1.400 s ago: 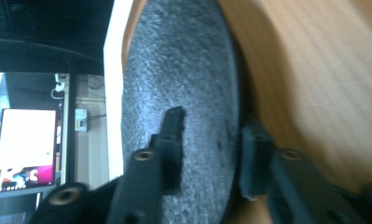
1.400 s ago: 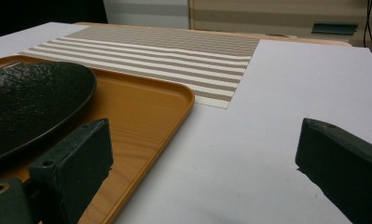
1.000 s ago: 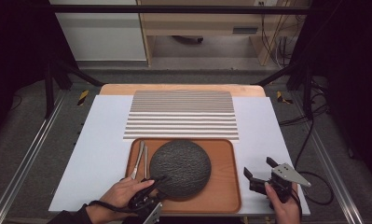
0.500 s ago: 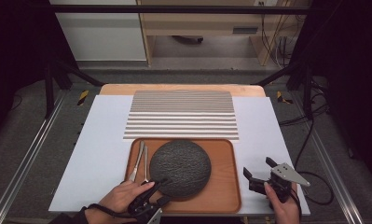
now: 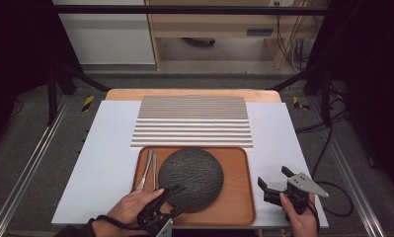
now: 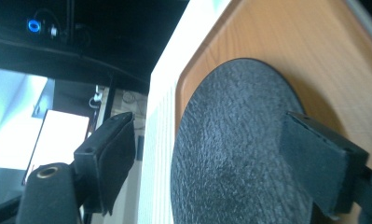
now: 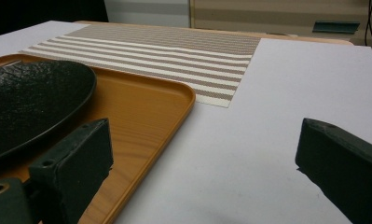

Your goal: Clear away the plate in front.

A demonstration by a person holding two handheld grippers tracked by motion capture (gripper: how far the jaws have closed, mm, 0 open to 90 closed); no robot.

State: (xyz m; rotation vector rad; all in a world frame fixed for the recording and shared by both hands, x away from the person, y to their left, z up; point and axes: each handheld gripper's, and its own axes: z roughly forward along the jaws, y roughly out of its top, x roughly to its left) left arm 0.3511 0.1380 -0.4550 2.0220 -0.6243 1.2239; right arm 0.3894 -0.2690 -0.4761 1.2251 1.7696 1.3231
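Holding a dark round plate [image 5: 191, 177] and two metal utensils [image 5: 149, 169] beside it: wooden tray [image 5: 236, 195] on the surface | left tongs [image 5: 174, 199] spread, just been opening, at plate's near rim, pads off it | right tongs [image 5: 273, 180] spread, empty, beside tray

A round, dark, rough-textured plate [image 5: 191, 178] lies flat on the wooden tray [image 5: 236, 197].

Even overhead light falls on the white sheet-covered counter [image 5: 105, 163], while the room beyond, toward 12 o'clock, stays dim. In the left gripper view the rough black round plate [image 6: 235, 154] looks soft, perhaps motion-blurred, with overexposed patches at 9 o'clock.
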